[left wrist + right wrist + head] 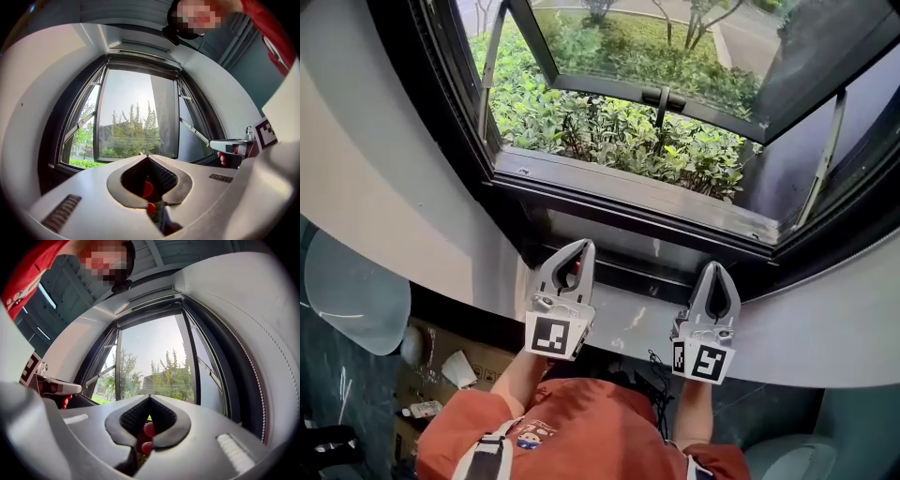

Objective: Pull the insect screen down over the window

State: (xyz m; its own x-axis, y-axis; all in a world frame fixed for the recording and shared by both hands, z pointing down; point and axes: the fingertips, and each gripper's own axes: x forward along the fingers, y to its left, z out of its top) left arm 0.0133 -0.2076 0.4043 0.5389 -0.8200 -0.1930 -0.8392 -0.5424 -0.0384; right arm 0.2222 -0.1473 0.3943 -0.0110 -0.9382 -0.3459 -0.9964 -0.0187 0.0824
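Observation:
The dark-framed window [628,202] stands with its sash [675,47] swung outward over green bushes. The insect screen is rolled up in its housing along the top of the frame [143,69], which also shows in the right gripper view [147,305]; none of it covers the opening. My left gripper [582,247] hovers over the grey sill [628,328], shut, nothing between its jaws. My right gripper [714,269] hangs beside it, also shut and empty. Each points up at the window in its own view: left gripper [149,158], right gripper [150,398].
A black sash handle [661,97] sits on the sash's lower rail. Stay arms [825,155] brace the sash at both sides. Curved white walls flank the window. A cardboard box with clutter [441,375] and a pale round object [352,291] lie below left.

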